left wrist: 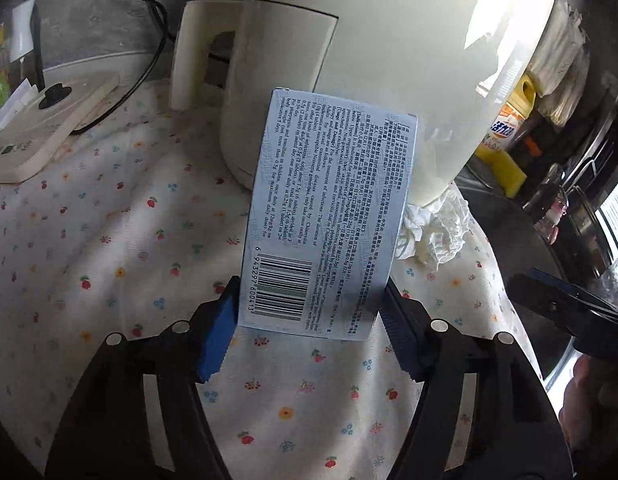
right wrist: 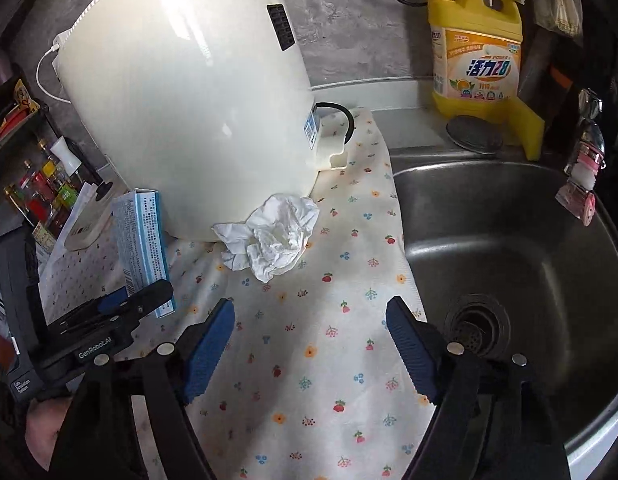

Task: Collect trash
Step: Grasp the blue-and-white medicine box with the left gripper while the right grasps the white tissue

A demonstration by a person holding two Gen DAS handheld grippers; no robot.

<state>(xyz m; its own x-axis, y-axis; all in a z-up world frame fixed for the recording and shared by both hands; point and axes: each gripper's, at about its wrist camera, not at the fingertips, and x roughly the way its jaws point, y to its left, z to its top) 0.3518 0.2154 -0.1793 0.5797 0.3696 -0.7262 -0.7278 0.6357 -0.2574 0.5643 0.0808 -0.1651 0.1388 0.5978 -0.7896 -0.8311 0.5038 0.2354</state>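
**One box in the left claw, the tissue still waiting**

I have the left gripper (left wrist: 309, 320) closed in on the medicine box (left wrist: 329, 216). In the left wrist view its blue pads (left wrist: 217, 332) sit against both long sides of the box's near end, by the barcode, so I read that as a grip, though only at the very edge. The box stands tilted, its far end up against the white kettle (left wrist: 277, 80), its near end just above the floral cloth (left wrist: 109, 220). I cannot tell whether it has left the cloth yet.

The right gripper (right wrist: 309, 344) has nothing in it. Its jaws stand wide apart over bare cloth, with the crumpled tissue (right wrist: 273, 236) ahead of them and not yet between them. The tissue lies at the foot of the big white appliance (right wrist: 189, 100), touching its base, near the cloth's edge by the sink (right wrist: 509, 220).

By my judgement the job is at its early stage: one piece of trash is being taken up, the second is untouched, and no bin or bag shows in either view, so nothing has been dropped off. What remains for me is to lift the box clear, bring the right claw forward around the tissue and close it, then carry both to wherever the trash goes.
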